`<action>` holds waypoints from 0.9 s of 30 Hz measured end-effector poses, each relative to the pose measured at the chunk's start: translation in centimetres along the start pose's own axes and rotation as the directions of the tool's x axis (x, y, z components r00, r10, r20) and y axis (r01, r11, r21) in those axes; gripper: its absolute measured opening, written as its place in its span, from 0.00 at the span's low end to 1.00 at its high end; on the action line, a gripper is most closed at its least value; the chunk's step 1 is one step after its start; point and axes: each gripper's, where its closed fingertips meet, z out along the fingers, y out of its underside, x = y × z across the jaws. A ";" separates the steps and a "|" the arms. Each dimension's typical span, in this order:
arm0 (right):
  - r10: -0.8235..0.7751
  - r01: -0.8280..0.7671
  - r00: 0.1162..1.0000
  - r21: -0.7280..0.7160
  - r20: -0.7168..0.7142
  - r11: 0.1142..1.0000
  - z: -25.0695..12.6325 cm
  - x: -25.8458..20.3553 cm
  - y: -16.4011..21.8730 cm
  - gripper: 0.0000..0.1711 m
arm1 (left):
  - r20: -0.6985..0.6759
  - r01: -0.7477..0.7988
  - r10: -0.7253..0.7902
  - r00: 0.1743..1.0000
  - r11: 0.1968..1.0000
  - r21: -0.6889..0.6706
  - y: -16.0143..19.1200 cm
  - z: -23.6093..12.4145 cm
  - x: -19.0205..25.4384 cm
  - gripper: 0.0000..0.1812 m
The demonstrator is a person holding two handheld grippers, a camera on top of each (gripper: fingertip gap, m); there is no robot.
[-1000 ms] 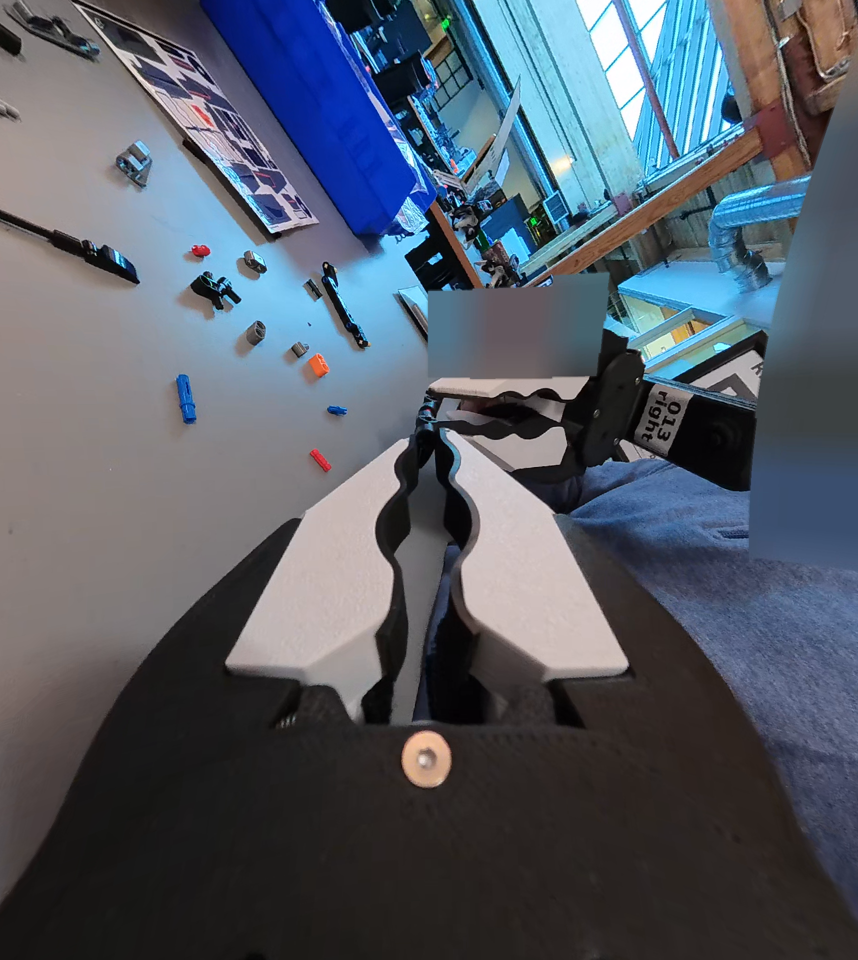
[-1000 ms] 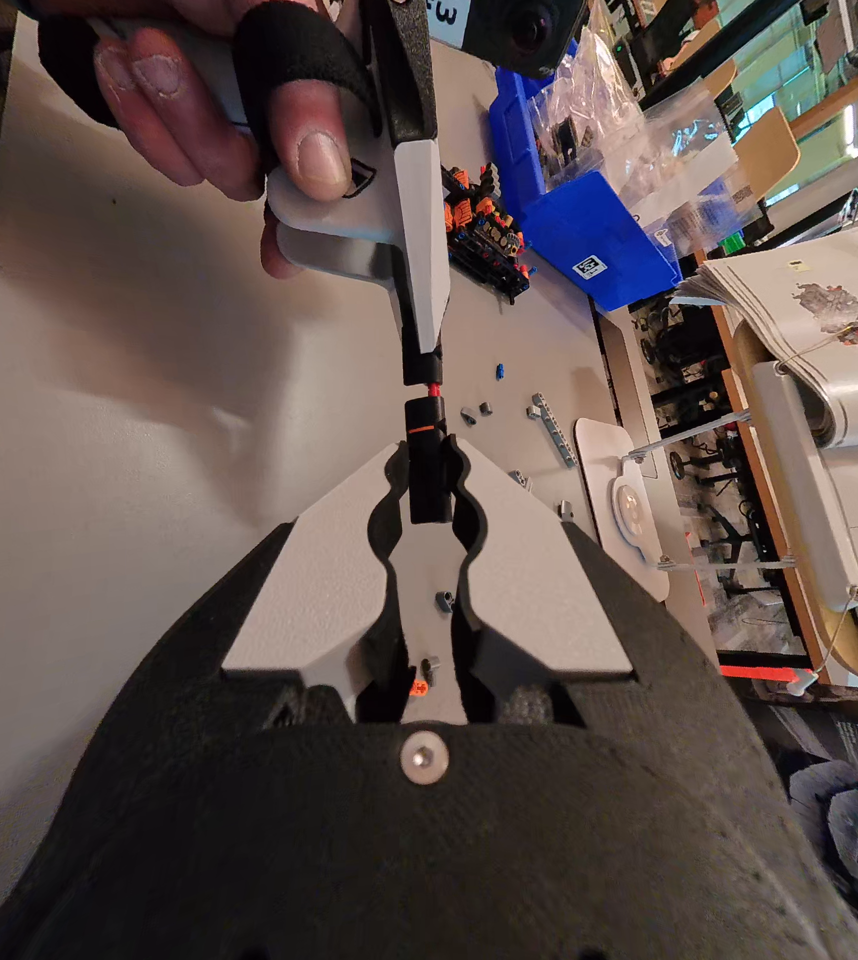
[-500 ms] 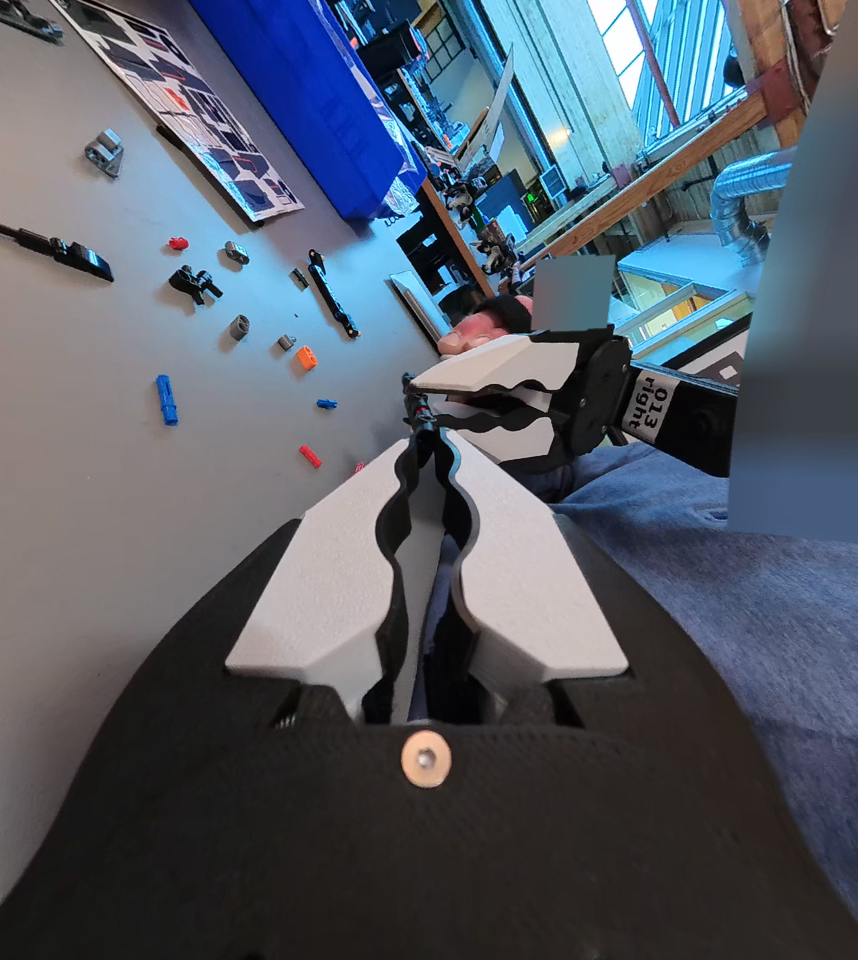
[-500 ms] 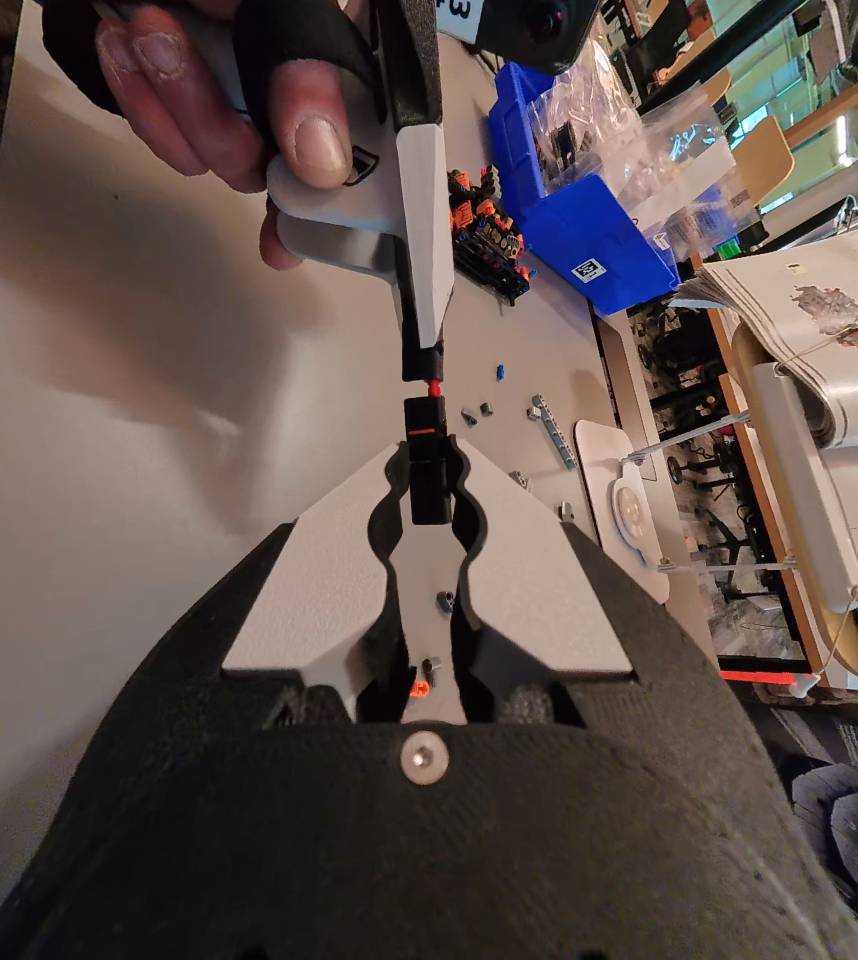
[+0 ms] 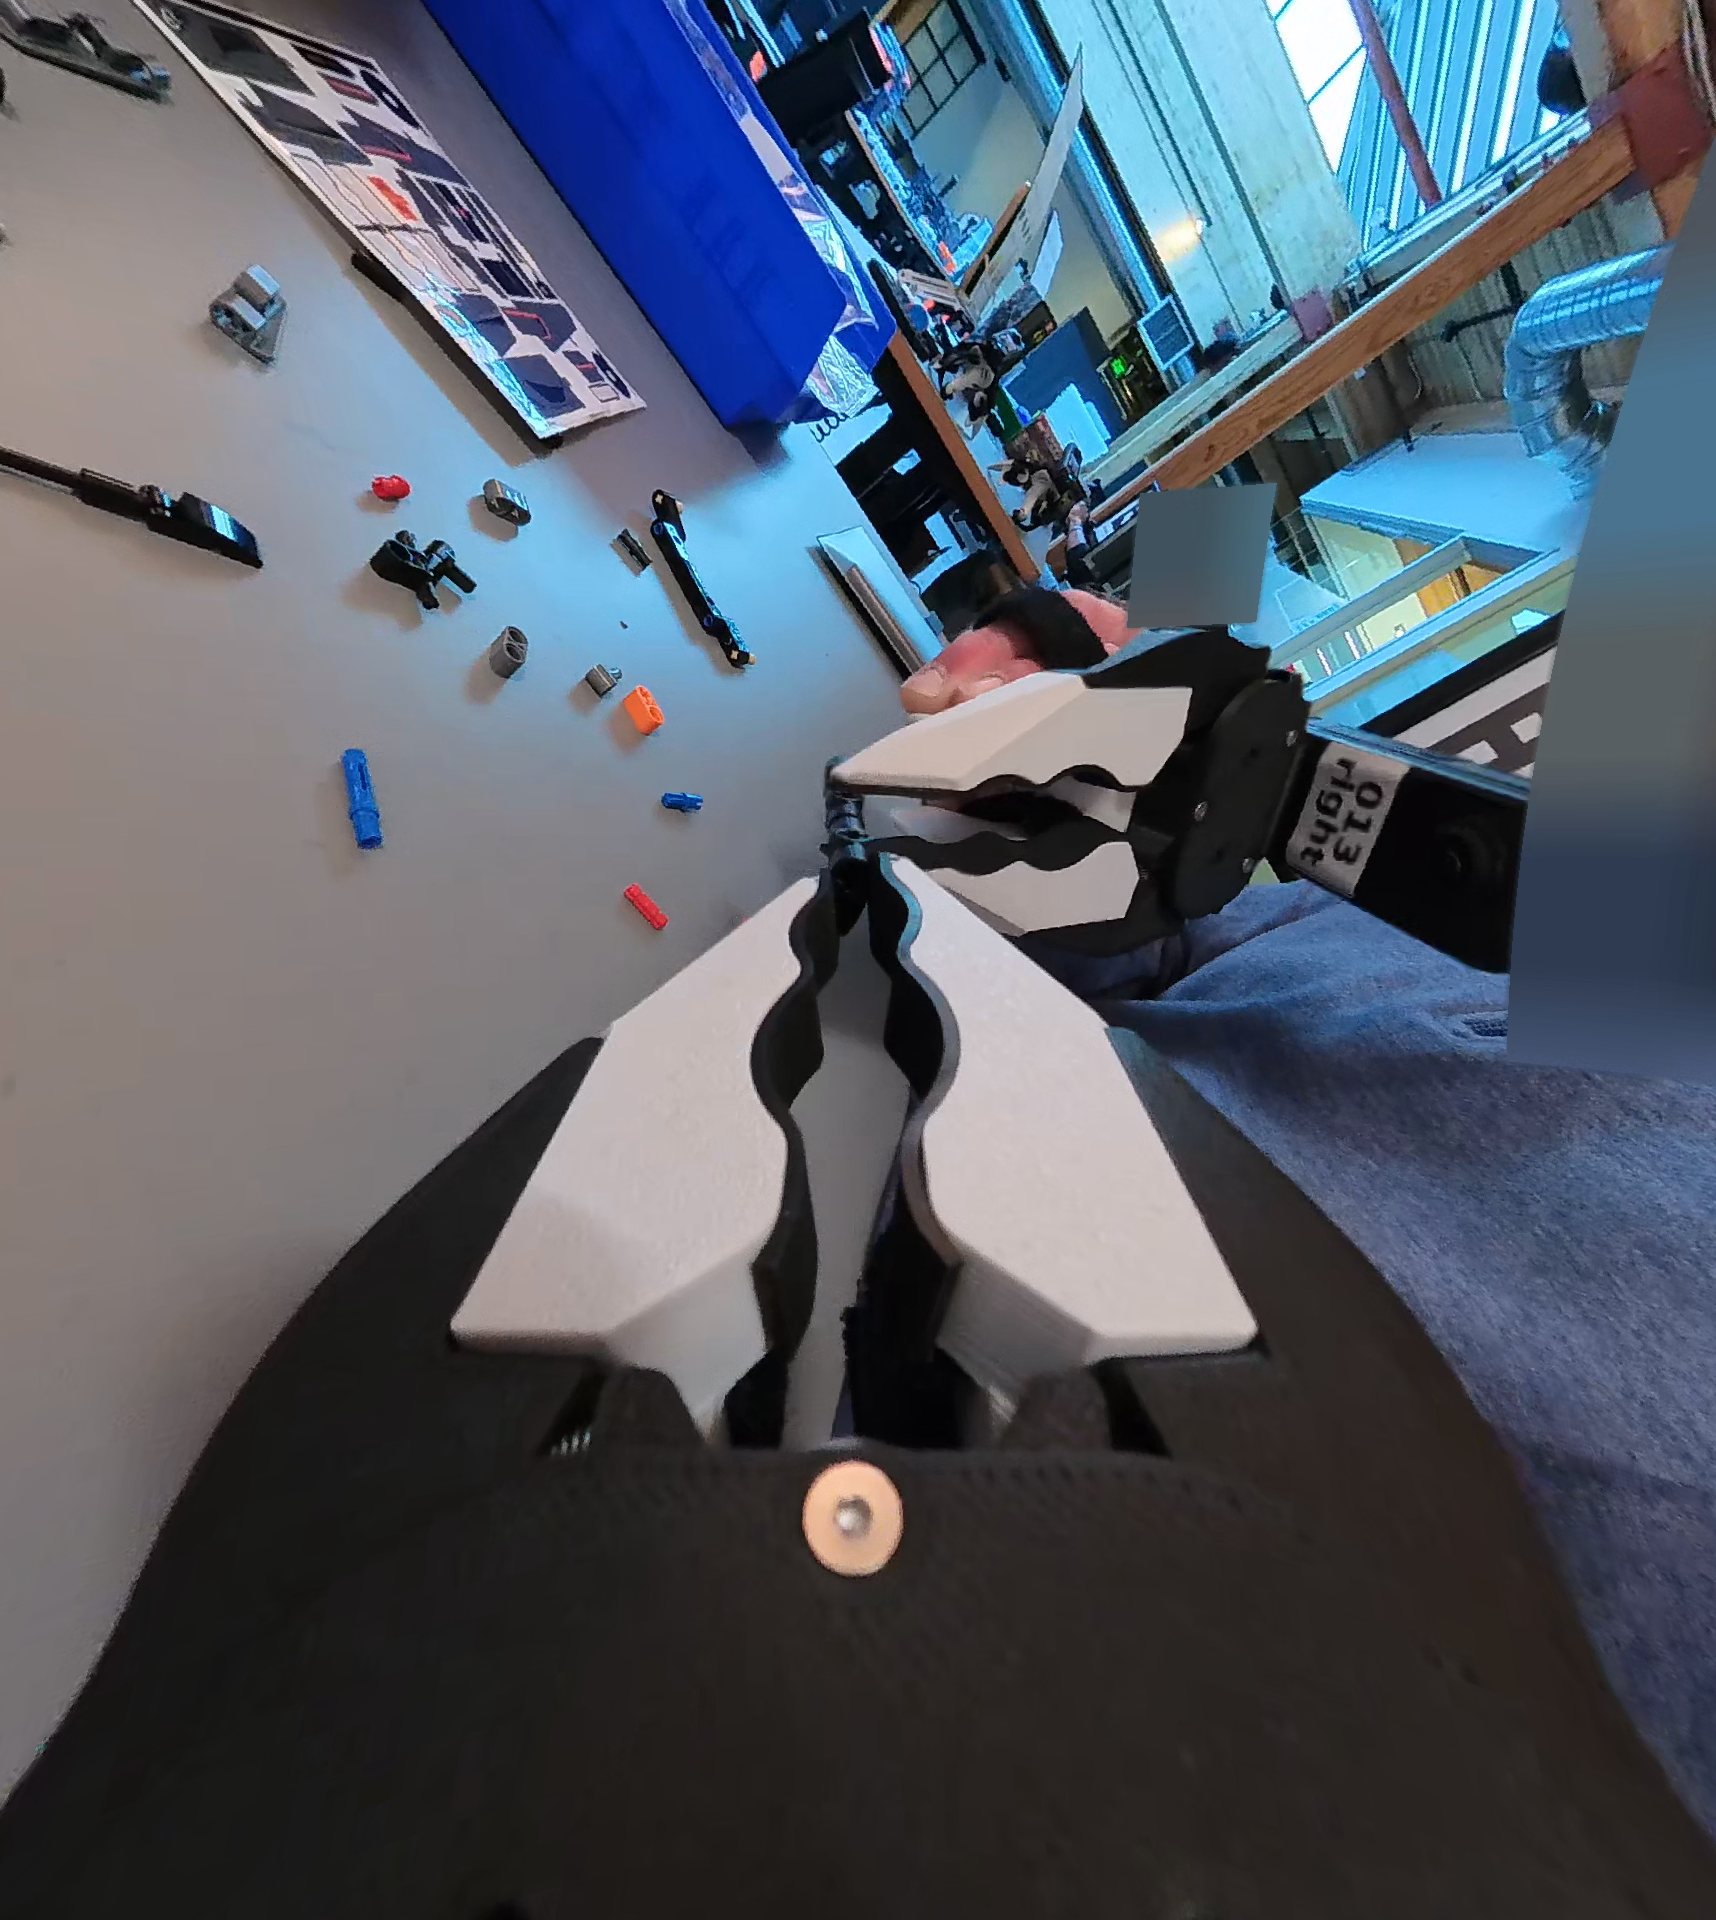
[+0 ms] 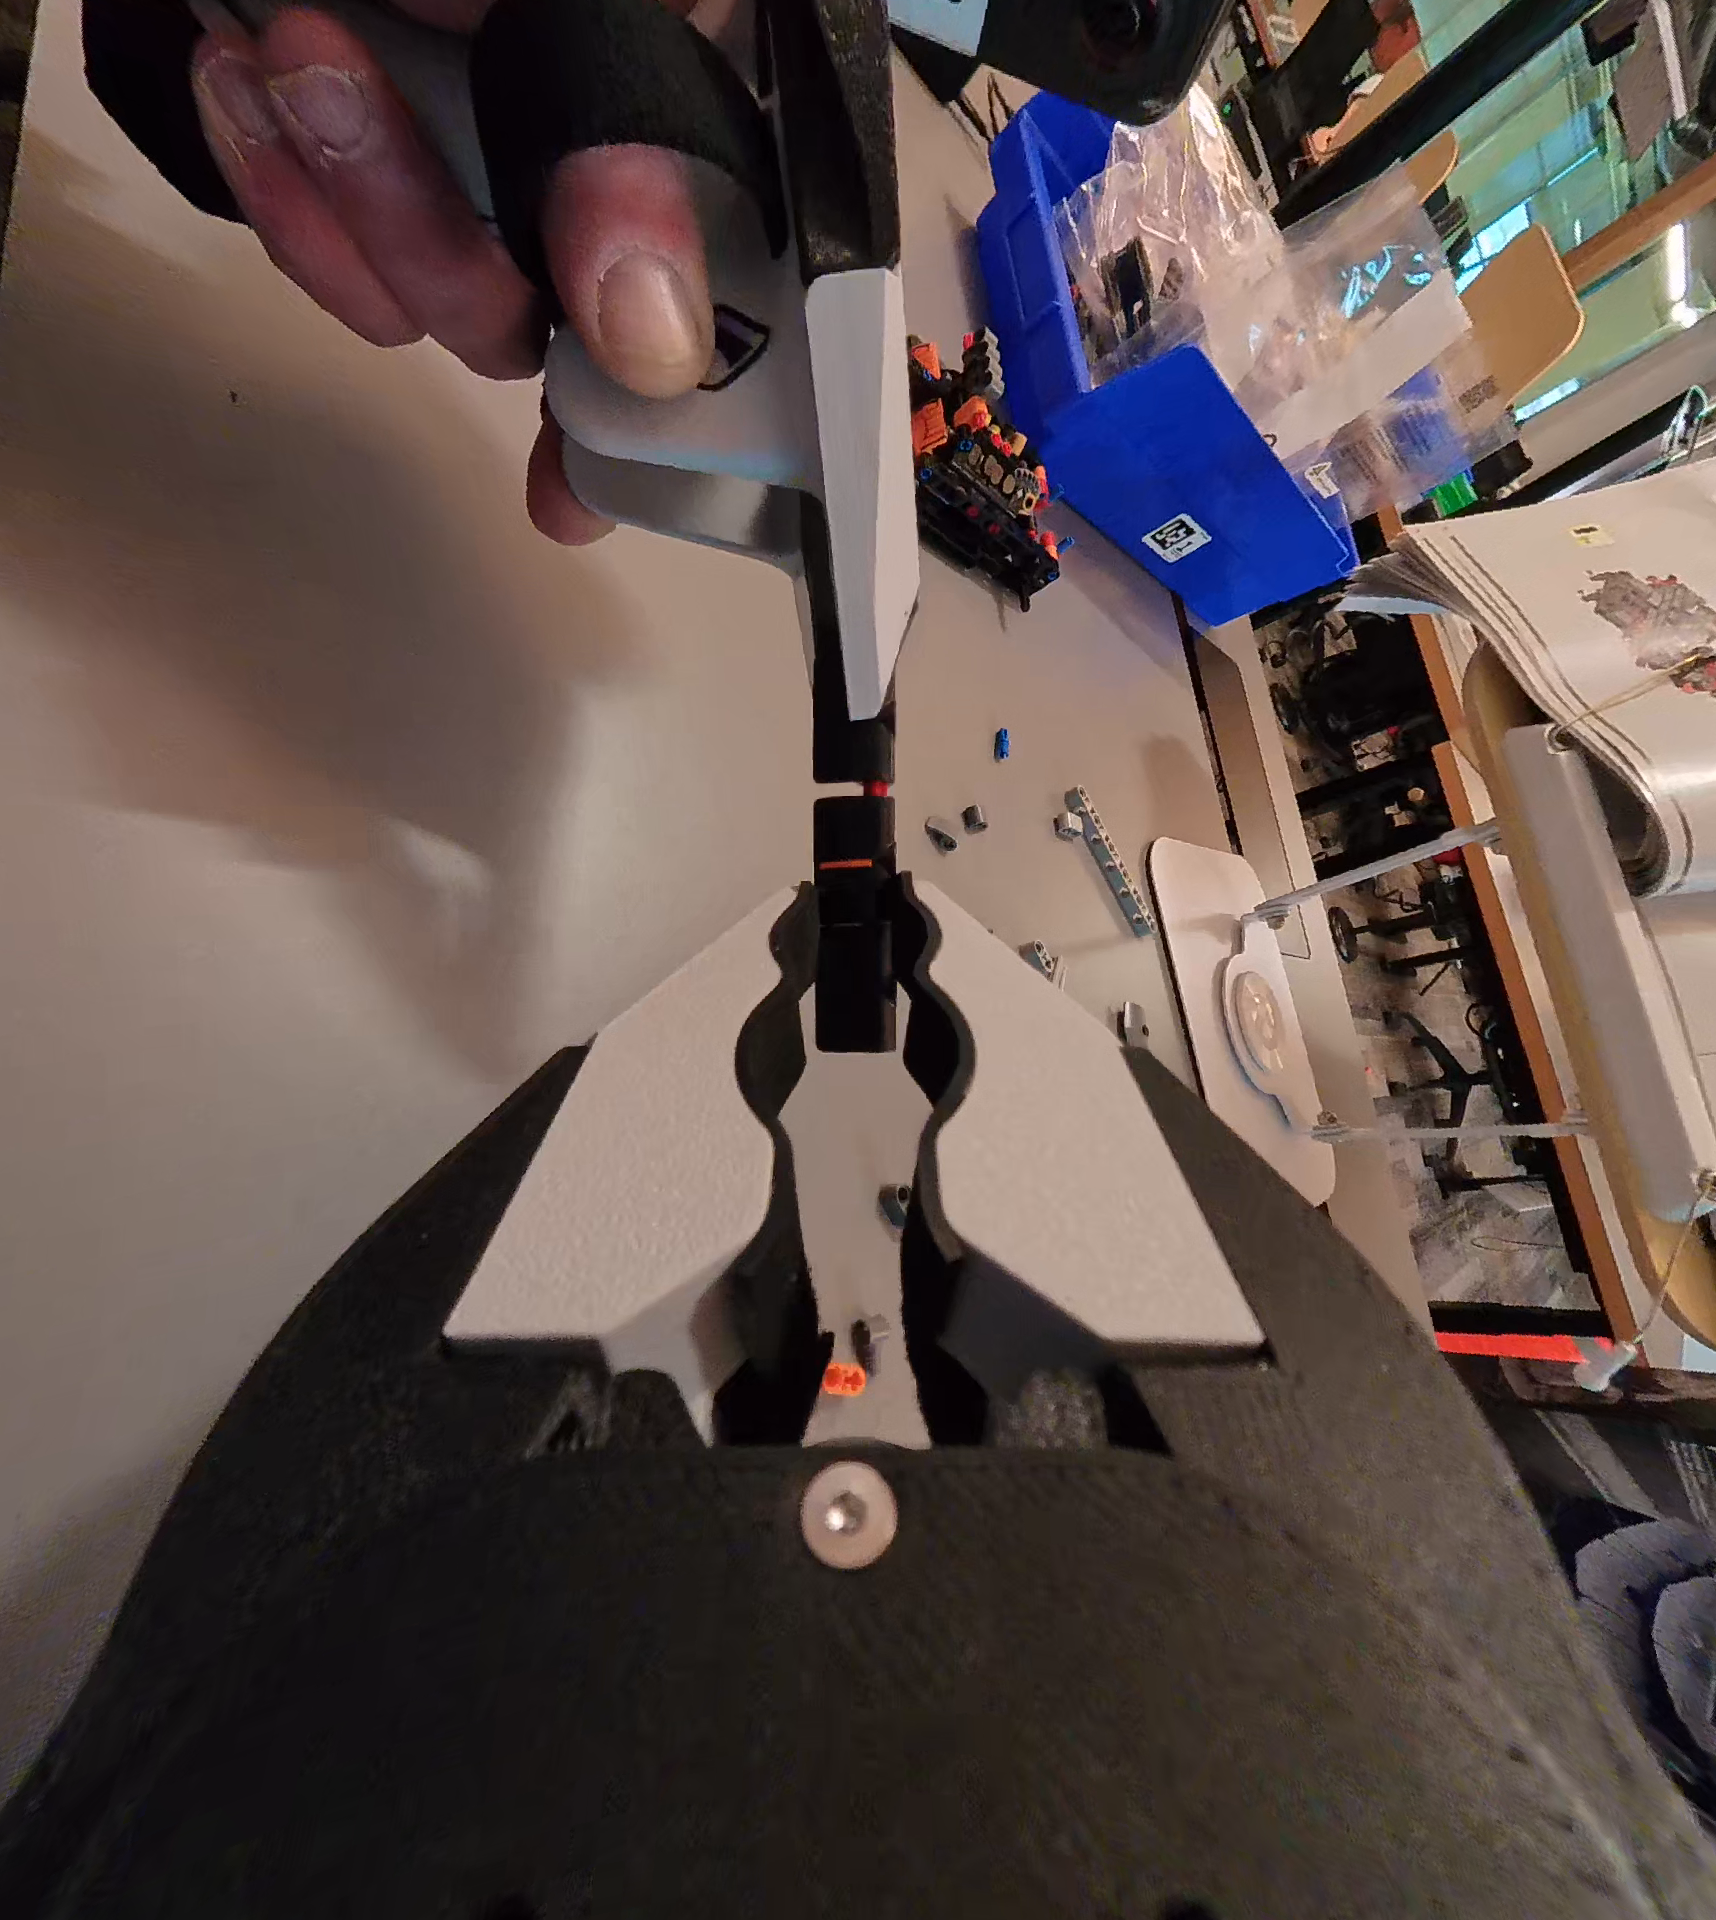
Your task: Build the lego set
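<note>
A: From the left wrist view, what do you make of it?

B: The left hand-held gripper [image 5: 849, 894] is pinched narrow on a small black piece [image 5: 841, 831] right at its tips, raised off the tabletop [image 5: 106, 1039]. The right hand-held gripper [image 5: 849, 805] comes in crosswise from the right and meets it tip to tip, a thumb [image 5: 947, 675] just behind it. Loose parts lie beyond the tips: a blue pin [image 5: 361, 797], an orange bush [image 5: 642, 711], a black beam [image 5: 698, 594].

A: And the right wrist view?

B: Clearer. The right hand-held gripper [image 6: 854, 914] is clamped on a black connector [image 6: 854, 966] standing straight out of its tips. Directly ahead, the left hand-held gripper [image 6: 849, 743] points back at it, closed on its own black piece [image 6: 852, 750]. A red axle [image 6: 873, 789] shows in the thin gap between the two. The person's fingers [image 6: 625, 281] wrap the left handle, which is turned edge-on. The half-built model [image 6: 979, 468] sits farther off, by a blue bin [image 6: 1197, 468].

A: So how would you finish the join?

B: I'd say keep both pieces on one line and push straight along the axle, no twisting. Both grips sit near the tips, so a skewed push could lever a piece out.
</note>
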 end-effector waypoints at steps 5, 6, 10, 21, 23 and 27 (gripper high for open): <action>0.007 -0.007 1.000 0.003 -0.003 1.000 -0.1 0.1 -0.1 0.06 | 0.005 -0.010 0.010 1.000 1.000 0.009 -0.2 0.0 0.1 0.02; 0.006 -0.006 1.000 0.002 0.002 1.000 0.0 0.0 0.0 0.06 | 0.008 -0.007 0.007 1.000 1.000 0.003 -0.1 0.0 0.0 0.02; 0.009 -0.009 1.000 0.001 0.004 1.000 0.0 -0.1 0.0 0.06 | 0.013 -0.009 0.009 1.000 1.000 -0.003 0.0 0.1 0.0 0.02; 0.208 -0.214 0.970 0.032 0.126 0.976 -1.3 1.0 0.4 0.20 | -0.034 -0.068 0.067 0.997 0.998 -0.020 -0.7 0.4 0.7 0.02; 0.313 -0.330 0.927 0.056 0.208 0.942 -2.0 1.3 0.8 0.18 | -0.033 -0.101 0.100 0.994 0.994 -0.034 -0.9 0.3 0.9 0.02; 0.493 -0.552 0.793 0.077 0.358 0.830 -3.0 1.1 0.5 0.12 | -0.070 -0.148 0.146 0.987 0.989 -0.019 -1.6 0.2 1.8 0.02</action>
